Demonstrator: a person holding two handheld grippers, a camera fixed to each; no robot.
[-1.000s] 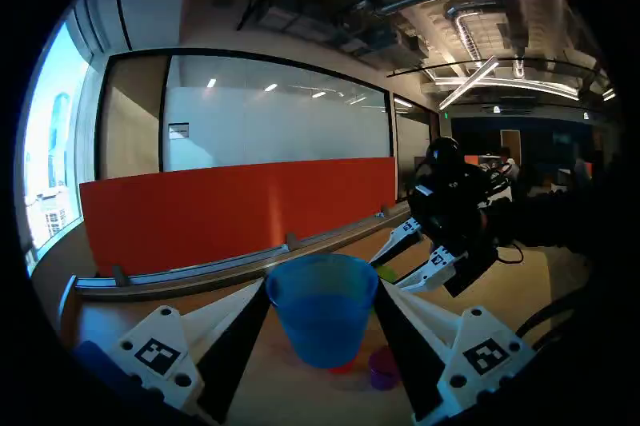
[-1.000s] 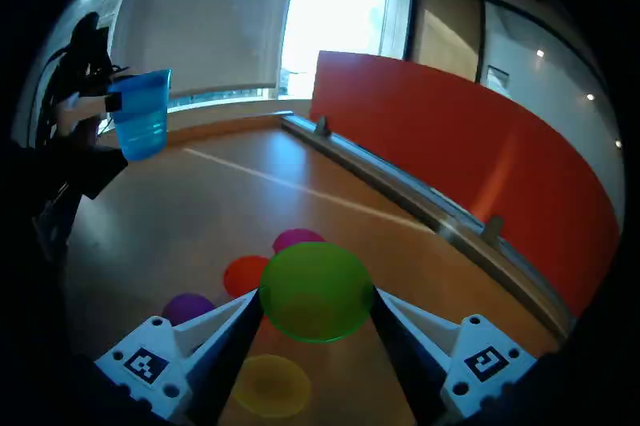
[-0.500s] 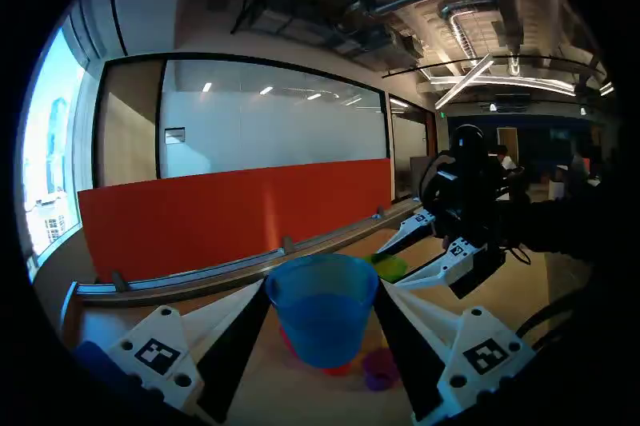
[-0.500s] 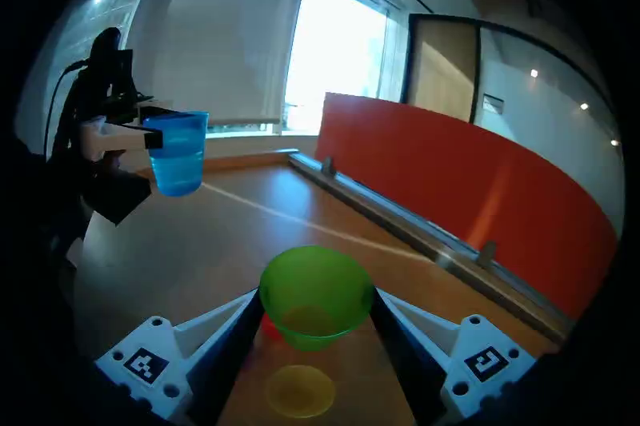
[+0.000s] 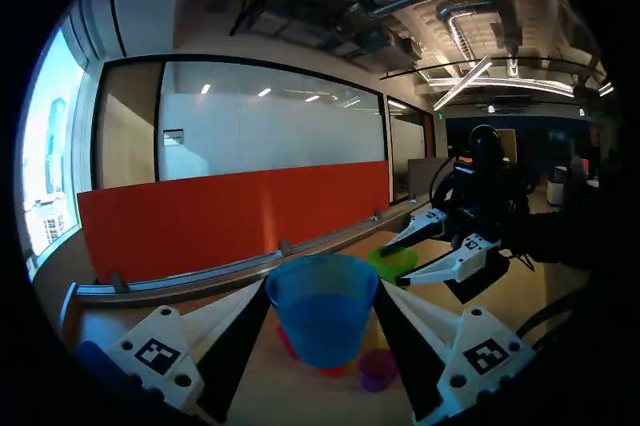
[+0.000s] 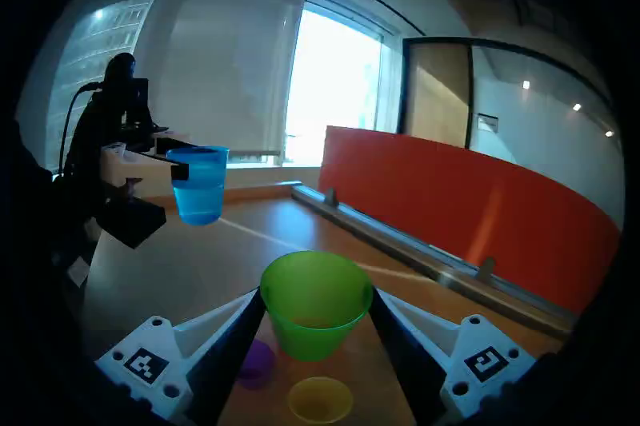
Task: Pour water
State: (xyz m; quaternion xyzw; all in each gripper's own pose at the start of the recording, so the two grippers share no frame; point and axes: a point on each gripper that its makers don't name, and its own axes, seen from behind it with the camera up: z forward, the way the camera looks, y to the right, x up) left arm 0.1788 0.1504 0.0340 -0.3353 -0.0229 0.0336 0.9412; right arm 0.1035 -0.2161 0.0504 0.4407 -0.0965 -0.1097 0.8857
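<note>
I held the blue cup (image 5: 322,318) upright, clamped between the left gripper's (image 5: 322,290) fingers, well apart from the green cup (image 6: 316,322) pinched in the right gripper (image 6: 316,296). By my judgement, pouring had not begun.

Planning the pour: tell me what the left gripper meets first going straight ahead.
Past the blue cup it holds, the left gripper would probably meet the orange panel at the far edge of the table; depth is unclear.
</note>
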